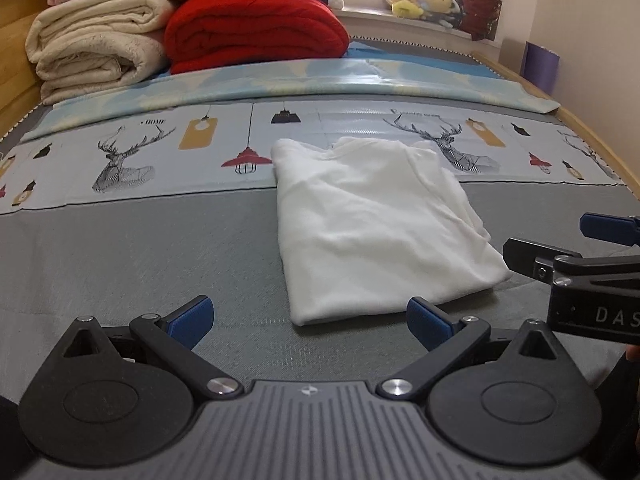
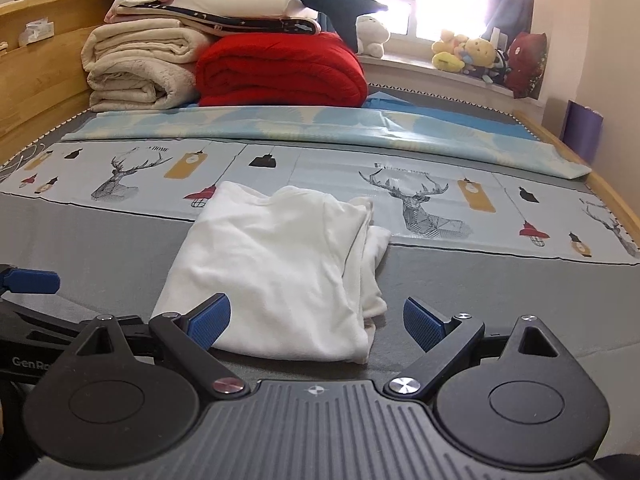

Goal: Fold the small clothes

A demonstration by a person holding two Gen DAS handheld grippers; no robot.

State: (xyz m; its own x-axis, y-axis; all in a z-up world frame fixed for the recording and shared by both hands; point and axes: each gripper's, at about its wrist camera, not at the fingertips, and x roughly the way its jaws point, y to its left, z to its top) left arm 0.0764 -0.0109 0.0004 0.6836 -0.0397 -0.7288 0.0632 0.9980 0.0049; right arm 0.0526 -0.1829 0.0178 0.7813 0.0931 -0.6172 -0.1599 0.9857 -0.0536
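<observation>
Now the white shirt (image 1: 376,224) (image 2: 276,276) lies folded on the grey bed (image 1: 140,248) (image 2: 500,292), its far edge overlapping the deer-print sheet (image 1: 120,160) (image 2: 420,200). Both claws hang near its front edge, holding nothing. Left gripper (image 1: 310,318) is spread wide, near the shirt's near edge. Right gripper (image 2: 316,320) is spread too, its left pad (image 2: 210,320) overlapping the hem in view. Folded blankets (image 1: 256,28) (image 2: 280,68) sit stacked at the far end.
</observation>
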